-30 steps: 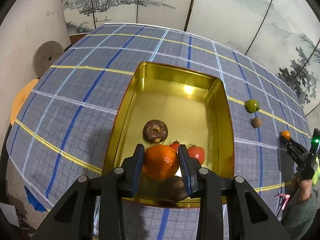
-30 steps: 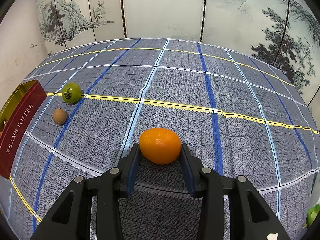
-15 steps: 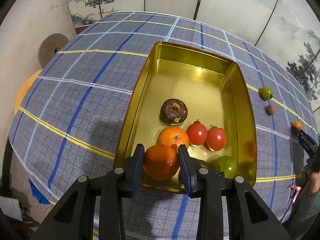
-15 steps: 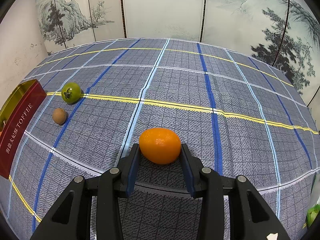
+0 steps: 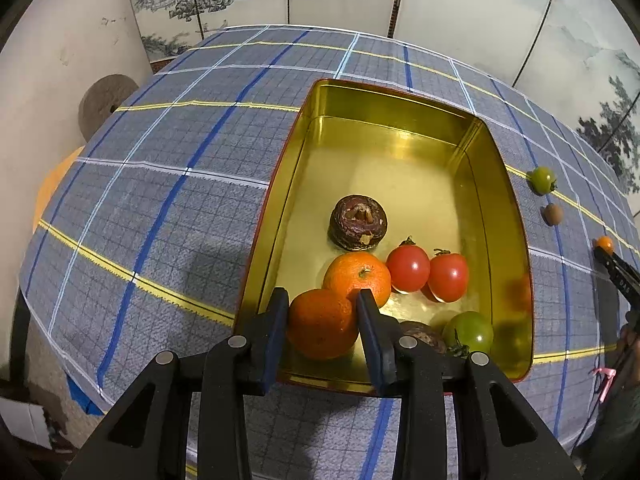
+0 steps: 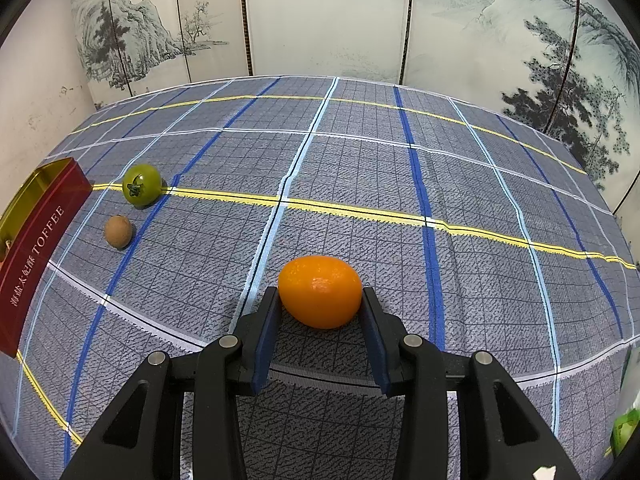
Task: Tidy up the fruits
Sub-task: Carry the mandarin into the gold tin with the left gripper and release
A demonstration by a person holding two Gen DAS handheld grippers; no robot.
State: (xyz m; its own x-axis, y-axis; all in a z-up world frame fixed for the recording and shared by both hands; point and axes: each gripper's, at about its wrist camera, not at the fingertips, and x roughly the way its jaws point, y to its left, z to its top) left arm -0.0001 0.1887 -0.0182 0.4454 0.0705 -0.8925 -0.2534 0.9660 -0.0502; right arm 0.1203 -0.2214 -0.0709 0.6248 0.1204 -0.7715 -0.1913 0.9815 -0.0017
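My left gripper [image 5: 322, 320] is shut on a mandarin [image 5: 322, 324], held low over the near end of the gold tin [image 5: 404, 100]. Inside the tin lie a second mandarin [image 5: 357, 276], two red tomatoes [image 5: 408, 266], a green tomato [image 5: 470, 332] and a dark brown fruit [image 5: 357, 222]; another dark fruit [image 5: 424, 338] is partly hidden behind my finger. My right gripper [image 6: 320, 304] is shut on an orange kumquat [image 6: 320, 290] just above the checked cloth. It shows far right in the left wrist view as the right gripper [image 5: 614, 264].
A green tomato [image 6: 142, 184] and a small brown fruit [image 6: 118, 230] lie on the cloth right of the tin's red wall [image 6: 36, 264]. The checked tablecloth [image 6: 360, 168] stretches back to painted screen panels. A grey disc [image 5: 106, 100] leans by the left wall.
The left gripper sank with its mandarin toward the tin's near end, so more fruit inside came into view. The right gripper and its kumquat stayed still.
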